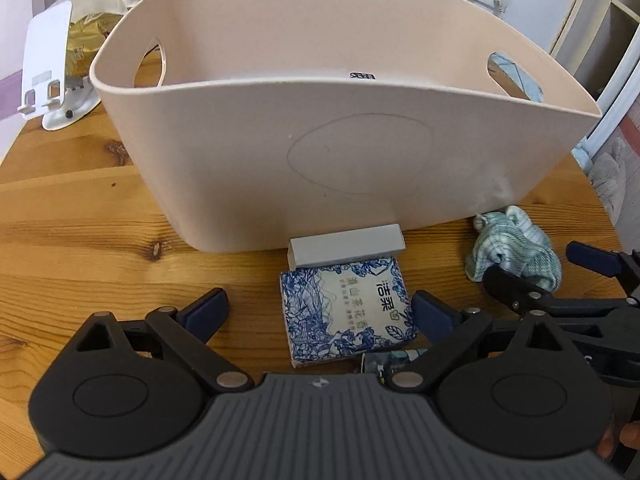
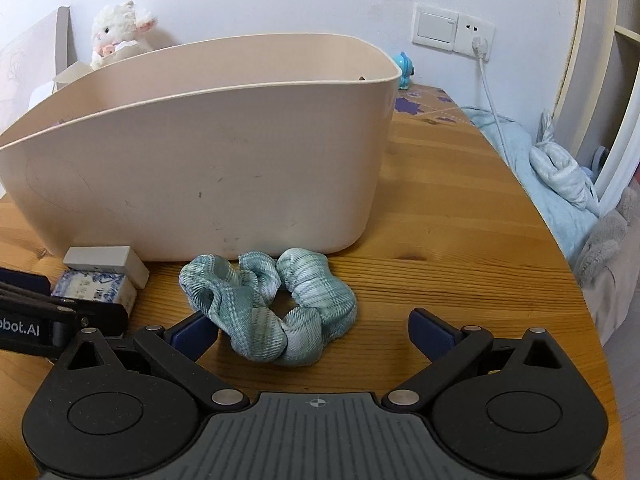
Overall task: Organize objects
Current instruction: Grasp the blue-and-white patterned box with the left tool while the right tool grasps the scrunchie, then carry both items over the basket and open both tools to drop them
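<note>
A large beige plastic basket [image 1: 344, 148] [image 2: 192, 184] stands on the wooden table [image 1: 80, 232]. In front of it lie a grey box [image 1: 346, 246] [image 2: 106, 262] and a blue-and-white tissue pack [image 1: 346, 314] [image 2: 94, 286]. My left gripper [image 1: 320, 312] is open, its fingers on either side of the tissue pack without touching it. A teal plaid scrunchie [image 2: 272, 306] [image 1: 516, 248] lies to the right. My right gripper [image 2: 314, 330] is open around the scrunchie's near part.
A white phone stand [image 1: 48, 68] and a gold packet [image 1: 90, 44] sit at the back left. A plush lamb [image 2: 118, 30] and a small blue toy [image 2: 404, 70] stand behind the basket. The table's curved edge [image 2: 568, 272] runs along the right, with bedding beyond.
</note>
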`<state>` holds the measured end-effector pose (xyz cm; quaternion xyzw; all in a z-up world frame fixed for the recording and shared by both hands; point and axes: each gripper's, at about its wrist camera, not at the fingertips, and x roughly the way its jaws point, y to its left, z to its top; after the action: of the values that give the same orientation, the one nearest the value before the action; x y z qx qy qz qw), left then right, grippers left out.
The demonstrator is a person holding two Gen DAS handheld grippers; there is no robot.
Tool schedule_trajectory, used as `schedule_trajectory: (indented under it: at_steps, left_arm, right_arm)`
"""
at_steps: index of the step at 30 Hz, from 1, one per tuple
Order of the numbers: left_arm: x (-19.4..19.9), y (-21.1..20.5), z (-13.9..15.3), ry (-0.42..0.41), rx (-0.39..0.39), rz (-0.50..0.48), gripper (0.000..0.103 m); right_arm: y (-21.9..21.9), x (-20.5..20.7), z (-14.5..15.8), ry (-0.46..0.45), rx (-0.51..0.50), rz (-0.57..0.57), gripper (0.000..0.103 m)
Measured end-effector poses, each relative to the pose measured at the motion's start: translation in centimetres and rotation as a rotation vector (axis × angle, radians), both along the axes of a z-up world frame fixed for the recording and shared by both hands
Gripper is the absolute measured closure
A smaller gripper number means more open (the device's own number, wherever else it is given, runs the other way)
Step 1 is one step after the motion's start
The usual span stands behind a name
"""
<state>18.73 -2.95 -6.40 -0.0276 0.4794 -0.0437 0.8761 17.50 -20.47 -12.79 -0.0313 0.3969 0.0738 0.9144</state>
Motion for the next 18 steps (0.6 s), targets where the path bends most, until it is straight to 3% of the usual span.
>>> schedule_trajectory:
  at_steps: [7, 9, 11, 12, 13, 15, 18]
  left_arm:
    - [-0.1, -1.2, -0.7, -0.021, 0.103, -0.011, 0.006]
    - [-0.3, -1.2, -0.6, -0.036, 0.101, -0.015, 0.012]
    - [-0.6, -1.0, -0.3, -0.051, 0.098, -0.014, 0.031]
    - [-0.6, -0.8, -0.1, -0.054, 0.097, -0.008, 0.035]
    - [-0.7, -0.6, 0.0, -0.050, 0.090, -0.003, 0.036]
    - [-0.8, -0.2, 0.0, -0.051, 0.077, -0.007, 0.037]
    - [-1.3, 0.2, 0.0, -0.057, 0.069, -0.001, 0.037]
  right_arm:
    - [-0.3, 0.2, -0.3, -0.008, 0.022, 0.007, 0.021]
    - [-0.2, 0.1, -0.3, -0.022, 0.008, 0.019, 0.040]
    - [-0.3, 0.1, -0.1, -0.028, 0.017, 0.023, 0.052]
    - [-0.3, 0.0, -0.1, -0.030, 0.015, 0.022, 0.058]
    - [-0.3, -0.1, -0.1, -0.034, 0.013, 0.025, 0.062]
    - [-0.3, -0.4, 0.0, -0.040, 0.014, 0.033, 0.081]
    - [-0.2, -0.9, 0.1, -0.039, 0.006, 0.035, 0.089]
